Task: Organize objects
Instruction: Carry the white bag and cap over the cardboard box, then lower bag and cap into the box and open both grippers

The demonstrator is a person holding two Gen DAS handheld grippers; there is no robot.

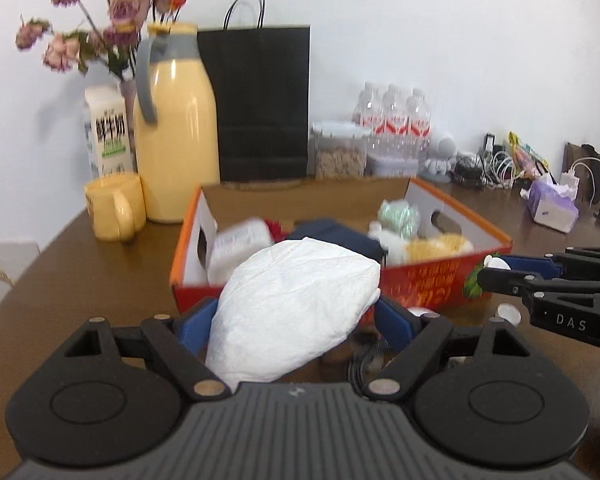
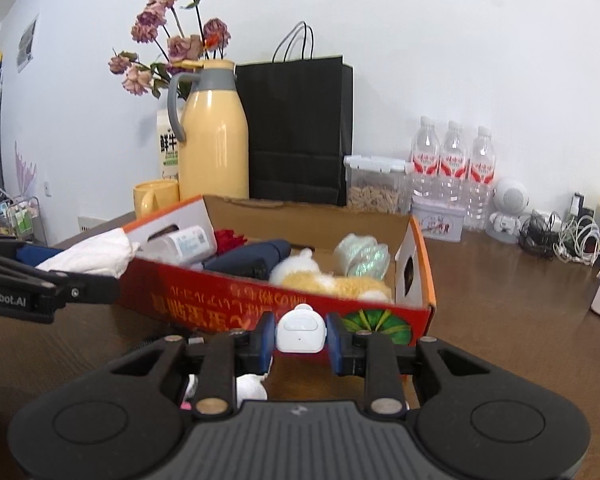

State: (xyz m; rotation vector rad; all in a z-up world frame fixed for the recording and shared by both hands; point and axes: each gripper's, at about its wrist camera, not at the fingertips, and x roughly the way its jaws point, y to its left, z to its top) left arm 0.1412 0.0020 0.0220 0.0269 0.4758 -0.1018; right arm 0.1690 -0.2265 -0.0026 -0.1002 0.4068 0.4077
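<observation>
Here, three water bottles (image 2: pixel 454 168), one box (image 2: pixel 284 300).

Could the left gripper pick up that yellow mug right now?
Probably not as things stand. The left gripper is already shut on a white cloth bundle, so its jaws are full. The yellow mug stands unobstructed on the table beside the box; the gripper would have to drop the bundle first.

Brown wooden worktop (image 2: pixel 500 300), bearing: red cardboard box (image 2: pixel 260 300) at centre; yellow mug (image 2: pixel 152 198), yellow flask (image 2: pixel 214 140), milk carton (image 1: pixel 108 132) at 10 o'clock; black paper bag (image 2: pixel 300 132) at 12; water bottles (image 2: pixel 452 168), cables (image 2: pixel 572 240) at 2
</observation>
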